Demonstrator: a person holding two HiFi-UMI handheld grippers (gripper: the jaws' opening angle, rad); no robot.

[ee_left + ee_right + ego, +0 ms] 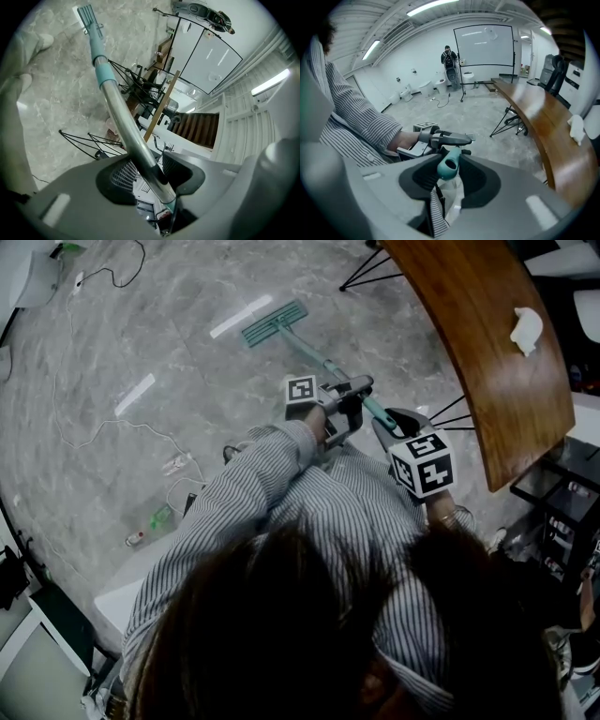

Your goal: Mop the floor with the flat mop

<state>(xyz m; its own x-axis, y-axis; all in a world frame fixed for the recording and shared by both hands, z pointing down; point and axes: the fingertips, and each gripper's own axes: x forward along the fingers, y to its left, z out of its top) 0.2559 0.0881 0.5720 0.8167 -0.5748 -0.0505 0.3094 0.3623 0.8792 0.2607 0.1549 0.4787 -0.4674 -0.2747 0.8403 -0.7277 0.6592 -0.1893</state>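
The flat mop's teal head [275,322] lies on the grey marble floor, far from me. Its pole [319,357] slants back toward my body. My left gripper [351,396] is shut on the metal part of the pole [117,108], which runs between the jaws up to the mop head [89,16]. Lower on the pole, my right gripper [398,424] is shut on the teal handle end [449,165], which sticks out between its dark pads [423,176]. The left gripper [440,138] and a striped sleeve show just beyond it.
A curved wooden table [487,352] stands at the right with a white crumpled cloth [527,329] on it and black wire legs [375,273] beneath. Cables [112,427] and small items [159,518] lie on the floor at left. A person [449,61] stands far off by a whiteboard [483,47].
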